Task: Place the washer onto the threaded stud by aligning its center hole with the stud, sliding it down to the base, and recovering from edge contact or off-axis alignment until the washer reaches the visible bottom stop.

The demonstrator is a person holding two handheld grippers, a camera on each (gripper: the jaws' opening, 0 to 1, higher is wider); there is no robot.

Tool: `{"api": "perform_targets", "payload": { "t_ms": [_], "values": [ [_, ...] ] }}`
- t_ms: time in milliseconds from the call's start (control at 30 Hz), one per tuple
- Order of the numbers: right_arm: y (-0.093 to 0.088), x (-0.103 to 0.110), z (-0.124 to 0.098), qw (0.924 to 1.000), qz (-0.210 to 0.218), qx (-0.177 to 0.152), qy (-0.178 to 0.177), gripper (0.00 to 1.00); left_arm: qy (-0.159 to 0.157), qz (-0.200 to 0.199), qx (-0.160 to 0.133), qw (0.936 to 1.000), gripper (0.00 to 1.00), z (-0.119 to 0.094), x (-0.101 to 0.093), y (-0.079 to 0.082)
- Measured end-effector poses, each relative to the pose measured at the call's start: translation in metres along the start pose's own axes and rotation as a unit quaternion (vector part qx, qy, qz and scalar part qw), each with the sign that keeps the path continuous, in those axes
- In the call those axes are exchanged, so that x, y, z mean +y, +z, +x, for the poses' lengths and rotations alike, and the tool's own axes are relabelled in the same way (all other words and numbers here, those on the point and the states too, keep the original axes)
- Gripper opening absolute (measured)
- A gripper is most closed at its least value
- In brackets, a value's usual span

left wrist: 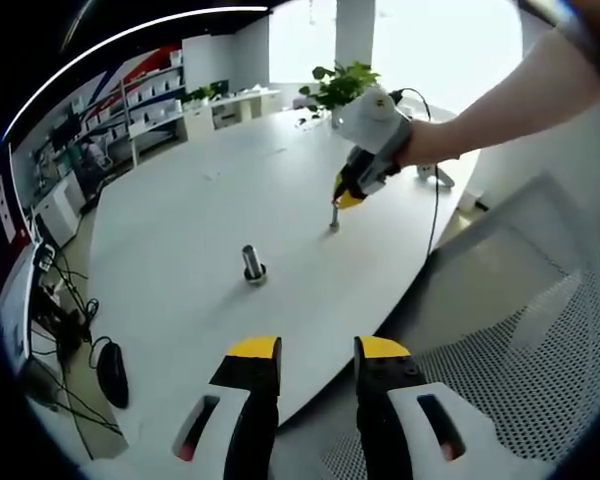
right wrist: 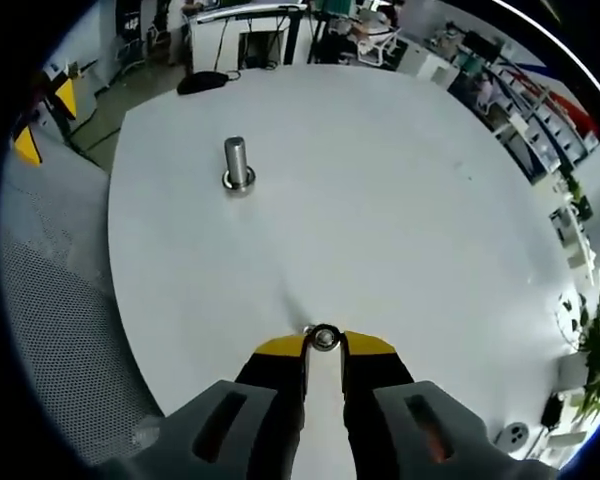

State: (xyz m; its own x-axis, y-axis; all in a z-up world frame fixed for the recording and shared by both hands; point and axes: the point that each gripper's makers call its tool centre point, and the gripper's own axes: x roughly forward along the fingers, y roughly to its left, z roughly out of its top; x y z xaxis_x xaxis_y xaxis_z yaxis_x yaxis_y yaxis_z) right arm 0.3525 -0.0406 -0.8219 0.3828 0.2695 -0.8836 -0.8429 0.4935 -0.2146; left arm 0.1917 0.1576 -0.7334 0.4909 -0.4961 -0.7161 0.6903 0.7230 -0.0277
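A short metal stud (left wrist: 252,262) stands upright on a round base on the white oval table (left wrist: 200,210); it also rises from the table in the right gripper view as the stud (right wrist: 237,160). My right gripper (right wrist: 323,342) is shut on a small metal washer (right wrist: 324,338), held at the fingertips low over the table, well short of the stud. From the left gripper view, the right gripper (left wrist: 338,203) hangs tip-down beyond and to the right of the stud, a person's arm behind it. My left gripper (left wrist: 317,352) is open with nothing between its fingers, near the table's edge.
A mesh chair (left wrist: 520,330) sits beside the table's near edge. A potted plant (left wrist: 338,85) and a small stand (left wrist: 432,176) are at the far end. Shelves (left wrist: 140,95) and desks line the room. A cable (left wrist: 435,215) trails from the right gripper.
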Motion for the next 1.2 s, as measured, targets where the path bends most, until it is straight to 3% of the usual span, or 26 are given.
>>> {"api": "perform_targets", "payload": {
  "t_ms": [500, 1200],
  "values": [
    [-0.012, 0.012, 0.037, 0.999, 0.008, 0.034, 0.027, 0.14, -0.008, -0.005, 0.007, 0.9999, 0.27, 0.002, -0.002, -0.003],
    [-0.012, 0.012, 0.041, 0.9982, 0.014, 0.048, 0.034, 0.15, -0.011, -0.007, 0.007, 0.9999, 0.27, 0.002, -0.003, -0.003]
  ]
}}
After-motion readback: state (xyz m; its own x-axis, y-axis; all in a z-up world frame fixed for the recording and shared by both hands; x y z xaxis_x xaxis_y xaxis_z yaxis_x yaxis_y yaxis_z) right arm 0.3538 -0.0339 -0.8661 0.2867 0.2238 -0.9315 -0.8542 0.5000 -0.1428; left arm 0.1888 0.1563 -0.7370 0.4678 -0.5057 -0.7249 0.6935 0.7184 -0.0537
